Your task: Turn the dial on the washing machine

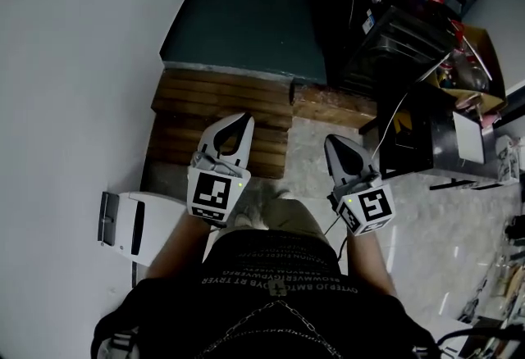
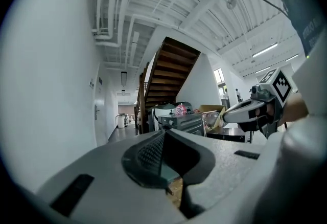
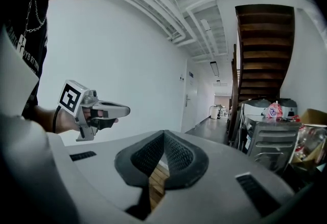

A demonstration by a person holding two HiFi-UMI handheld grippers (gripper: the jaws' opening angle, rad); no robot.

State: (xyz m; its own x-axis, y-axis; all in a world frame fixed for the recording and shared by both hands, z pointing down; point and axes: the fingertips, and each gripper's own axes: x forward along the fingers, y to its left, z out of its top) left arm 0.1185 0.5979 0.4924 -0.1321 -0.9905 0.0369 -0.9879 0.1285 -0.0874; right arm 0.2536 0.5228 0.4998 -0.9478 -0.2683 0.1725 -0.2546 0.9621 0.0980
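Note:
No dial shows in any view. Grey metal appliances [image 1: 392, 38] stand at the far right by the stairs, also seen in the left gripper view as appliances [image 2: 180, 121] and in the right gripper view as appliances [image 3: 266, 138]; I cannot tell which is the washing machine. My left gripper [image 1: 244, 120] is held out level over wooden boards, jaws shut with nothing between them [image 2: 164, 132]. My right gripper [image 1: 331, 139] hangs beside it, also shut and empty [image 3: 163, 133]. Each gripper shows in the other's view: the right gripper [image 2: 255, 110] and the left gripper [image 3: 97, 111].
A white wall runs along the left with a white box [image 1: 135, 222] mounted on it. Wooden boards [image 1: 221, 115] lie ahead, then dark green floor [image 1: 246, 13]. A black stand [image 1: 435, 136], a cardboard box [image 1: 480, 62] and a wooden staircase [image 3: 263, 49] fill the right.

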